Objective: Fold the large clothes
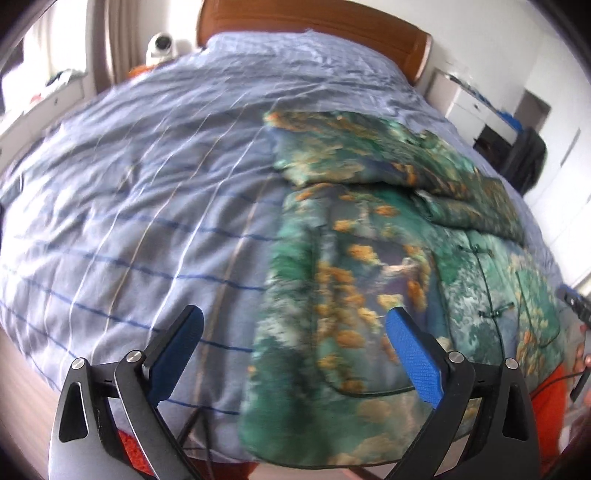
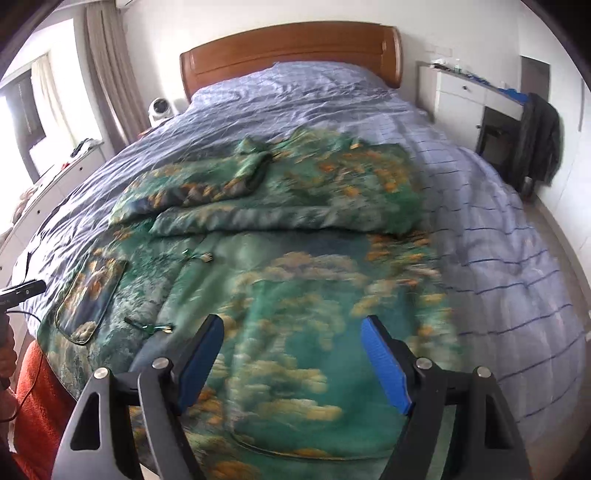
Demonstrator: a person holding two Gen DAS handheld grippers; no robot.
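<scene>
1. Padded green jacket with orange-and-cream landscape print, seen from the left wrist camera: spread on a blue-grey checked quilt on the bed, lying right of centre, its hem draped over the near edge of the bed
2. Same view: both sleeves are folded across the chest, forming a thick band at the far end of the garment; knot buttons run down the front placket on the right
3. Left gripper, black frame with blue pads: jaws wide apart, nothing between them; left pad over the quilt, right pad over the jacket's edge
4. Background, left view: brown wooden headboard, white round fan beside the bed, white drawer unit at right
5. Right wrist camera: jacket fills the middle of the bed, sleeves crossed at the far end, patch pocket visible at lower left, hem hanging over the near edge
6. Right gripper, same build: jaws wide apart, empty, poised above the jacket's lower front without touching it
7. Left frame edge, right view: tip of the other gripper and part of a hand; orange fabric below them; image motion-blurred
</scene>
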